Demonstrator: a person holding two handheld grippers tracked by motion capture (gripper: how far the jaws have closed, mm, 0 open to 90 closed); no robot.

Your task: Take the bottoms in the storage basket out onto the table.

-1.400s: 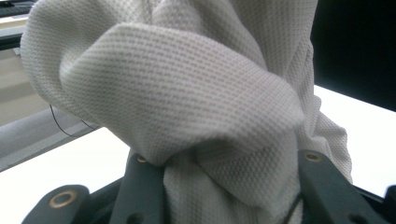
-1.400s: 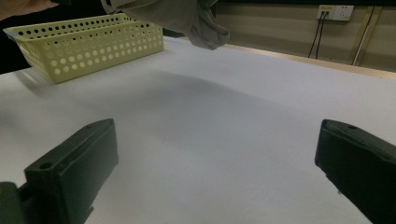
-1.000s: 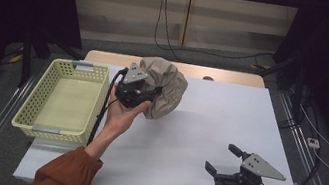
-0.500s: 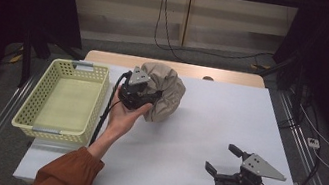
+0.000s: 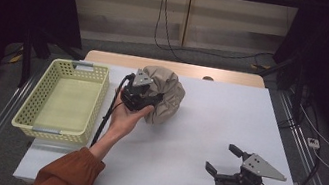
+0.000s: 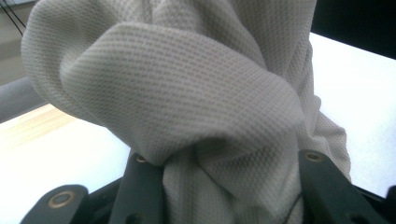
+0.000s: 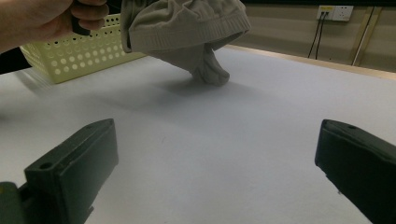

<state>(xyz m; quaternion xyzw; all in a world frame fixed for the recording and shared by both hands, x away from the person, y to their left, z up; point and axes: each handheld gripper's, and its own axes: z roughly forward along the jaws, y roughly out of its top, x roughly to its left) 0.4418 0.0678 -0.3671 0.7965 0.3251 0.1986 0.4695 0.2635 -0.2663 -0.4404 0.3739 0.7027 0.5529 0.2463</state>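
So the left gripper [image 5: 143,100] is clamped onto a bunched-up beige knit garment [image 5: 166,94], and in the left gripper view you can see the waffle-textured fabric [image 6: 187,93] stuffed right between the two black jaws. The bundle is lifted off the white surface [image 5: 207,130] at the far-left part, with only its lowest fold hanging down to about touching in the right gripper view [image 7: 212,72]. My guess is it's held high like that so the whole wad clears the rim of the pale yellow perforated plastic basket [image 5: 44,103], which sits empty just beside it on the left. Grabbing a thick gather rather than an edge probably keeps the cloth from unrolling and dragging.

The right gripper [image 5: 226,164] is parked near the front right corner, well apart from everything, jaws spread wide with nothing in them, looks like it's just staying out of the way
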